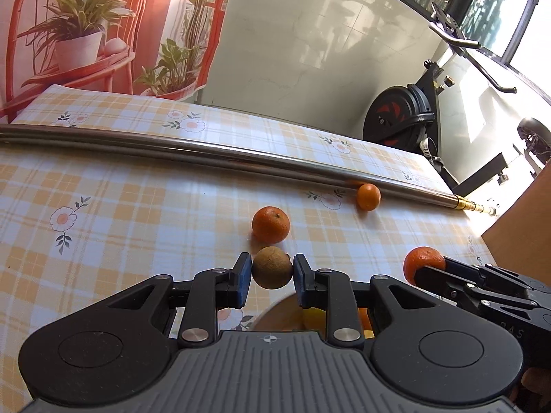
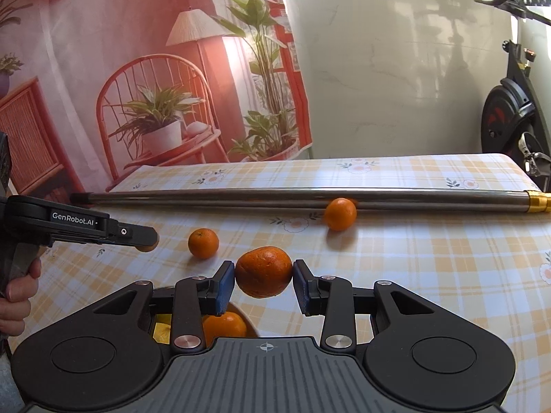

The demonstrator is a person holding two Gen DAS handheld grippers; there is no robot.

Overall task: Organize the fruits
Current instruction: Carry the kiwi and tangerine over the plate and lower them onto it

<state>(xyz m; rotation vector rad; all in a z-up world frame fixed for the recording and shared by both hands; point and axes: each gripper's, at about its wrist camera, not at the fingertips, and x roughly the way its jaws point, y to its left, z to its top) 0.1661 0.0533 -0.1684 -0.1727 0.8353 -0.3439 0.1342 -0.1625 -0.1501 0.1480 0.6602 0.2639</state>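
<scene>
While sunlight falls across the checked tablecloth (image 2: 430,275), your two grippers each hold a fruit above it. Your left gripper (image 1: 272,275) is clamped on a brownish-green round fruit (image 1: 272,267), its blue pads (image 1: 242,277) pressing both sides. Your right gripper (image 2: 263,282) is clenched around a large orange (image 2: 263,272), gripped the same way between its blue pads (image 2: 224,285).

Take the long metal pole (image 2: 275,198) lying across the table as the landmark. One small orange (image 2: 340,213) sits against the pole's near side, toward its brass-tipped end. A second loose orange (image 2: 203,243) rests on the cloth well nearer to you than the pole, just beyond the fruit you hold. A bowl (image 2: 253,327) lies nearer still, directly under the grippers and mostly hidden by them; an orange (image 2: 225,323) and something yellow (image 2: 162,330) show inside it.

From the right wrist view, your left hand (image 2: 17,292) wraps the left gripper's handle. Beyond the pole hang a printed backdrop (image 2: 137,86) of plants and a chair, and an exercise bike (image 2: 513,113) stands past the table's far corner.
</scene>
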